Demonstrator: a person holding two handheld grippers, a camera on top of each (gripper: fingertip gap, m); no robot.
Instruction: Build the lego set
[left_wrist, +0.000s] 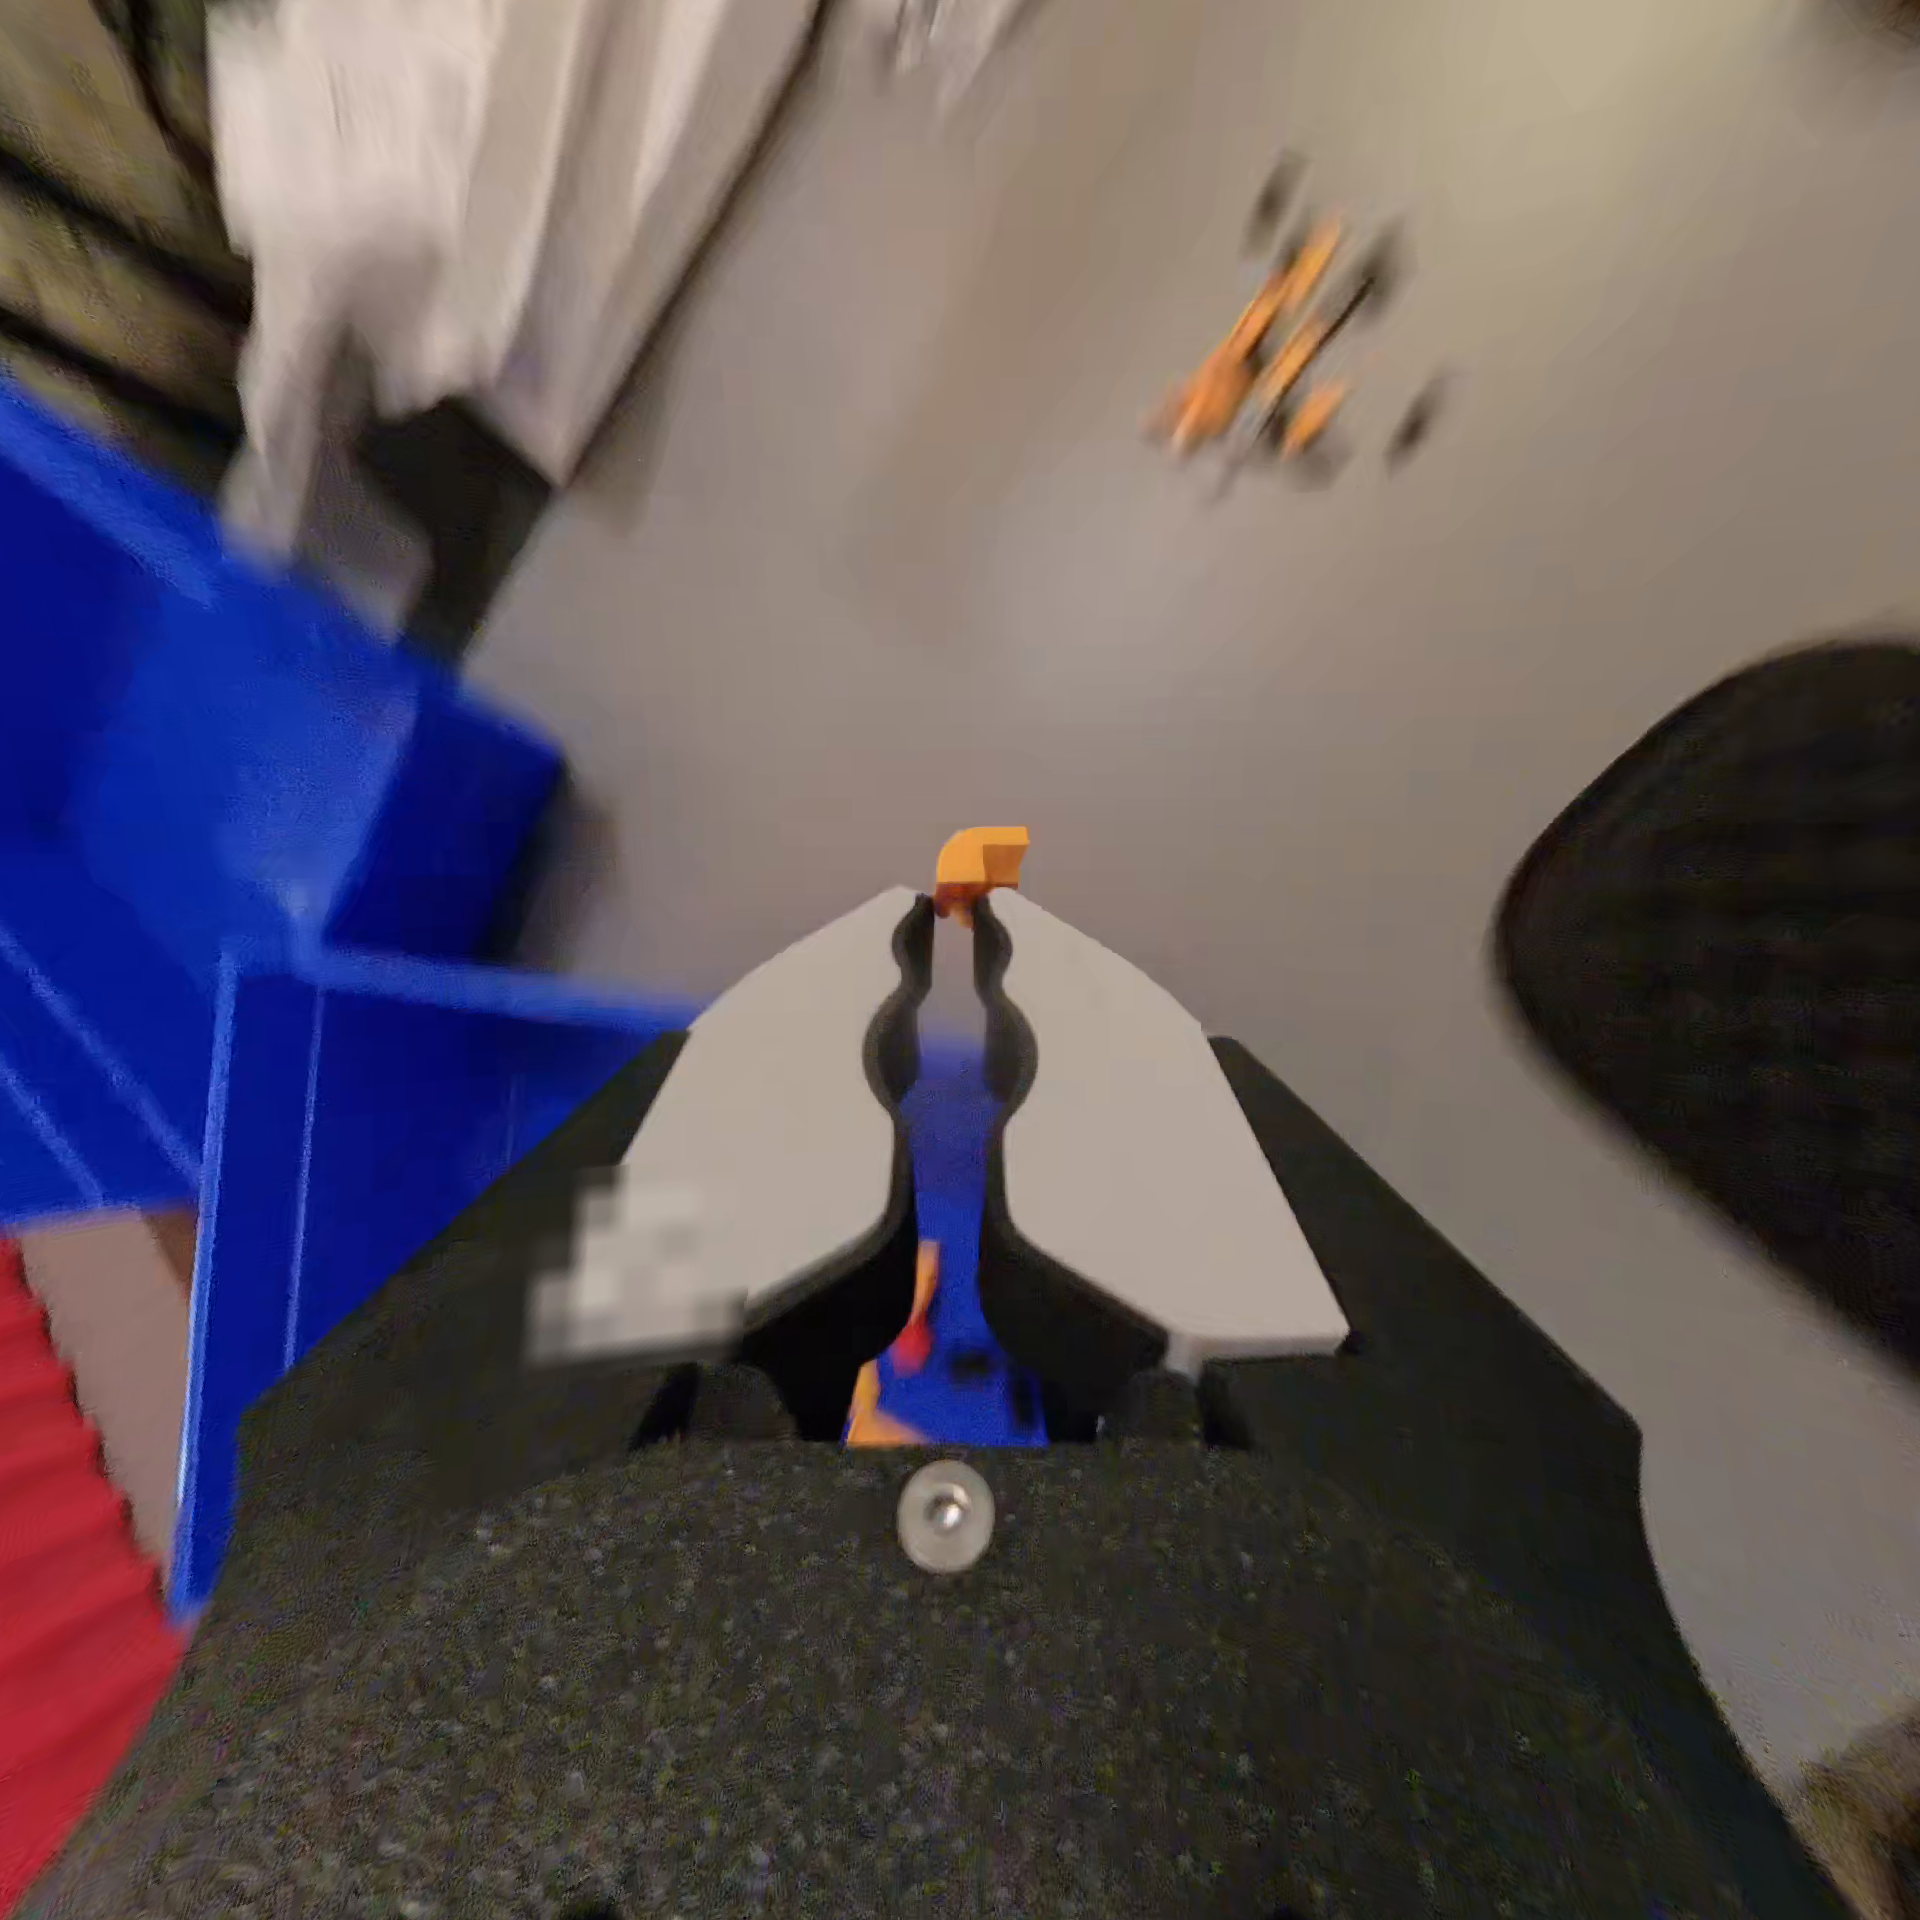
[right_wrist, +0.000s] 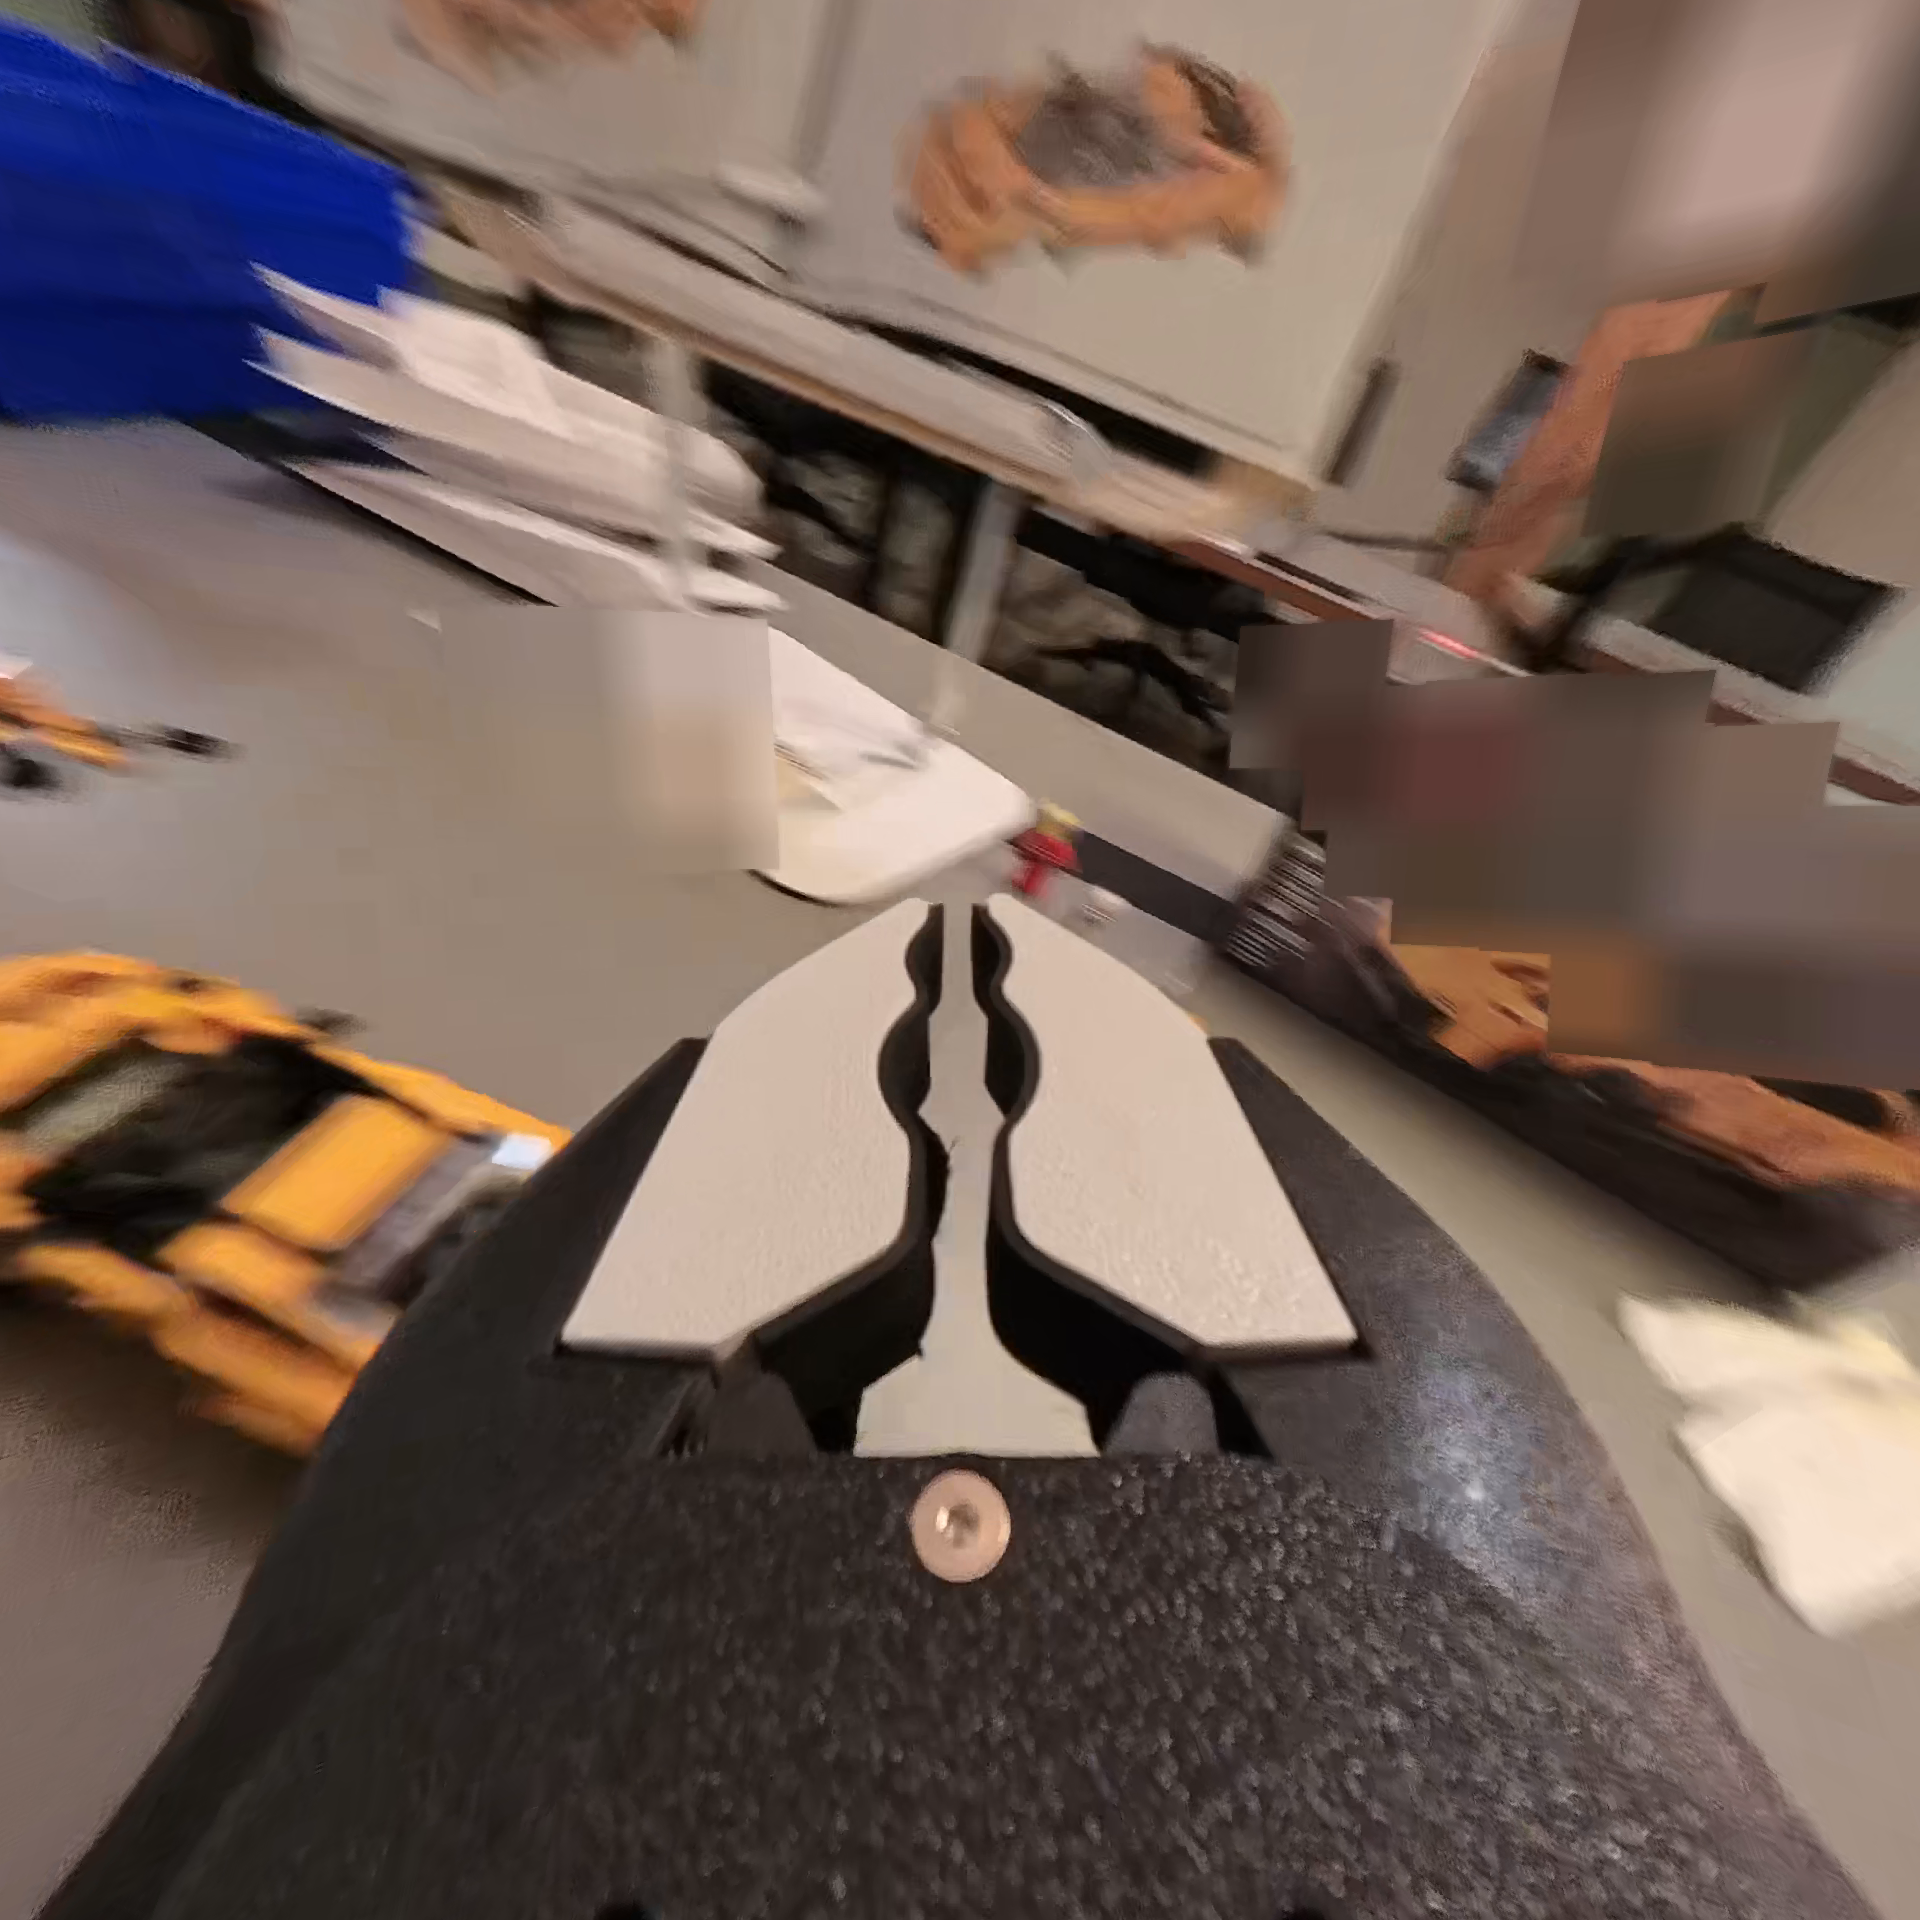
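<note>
The small orange brick (left_wrist: 977, 864) looked light, hard and slippery, best pinched across its flat sides. The left claw (left_wrist: 956, 914) was clamped on its lower edge, just right of the blue bin (left_wrist: 312, 831). The right claw (right_wrist: 958, 920) was nearly together, empty, beside the yellow car model (right_wrist: 208, 1174) on the worktop (right_wrist: 312, 852).

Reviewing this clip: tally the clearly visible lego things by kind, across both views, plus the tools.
Orange piece held in a tool: 1
Yellow car build: 1
Red minifigure: 1
Blue bin: 1
Tools: 2, left tool, right tool
Total: 6
Blurred far bits not counted.
</note>
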